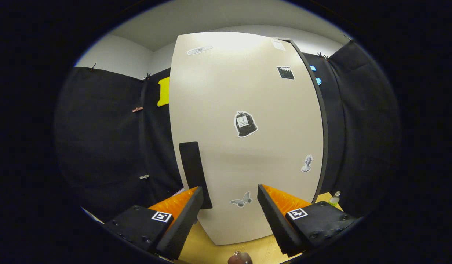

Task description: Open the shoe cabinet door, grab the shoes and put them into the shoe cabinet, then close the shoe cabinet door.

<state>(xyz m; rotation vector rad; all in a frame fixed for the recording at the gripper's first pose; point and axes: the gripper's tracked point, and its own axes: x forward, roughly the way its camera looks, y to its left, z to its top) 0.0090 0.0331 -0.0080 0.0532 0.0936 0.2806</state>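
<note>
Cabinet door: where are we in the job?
Done: nothing that can be seen. The cabinet door looks shut. In hand: the tool is open and empty, its fingers apart just short of the door, near the black handle. Left: open the door, fetch the shoes, put them inside, shut it.
</note>
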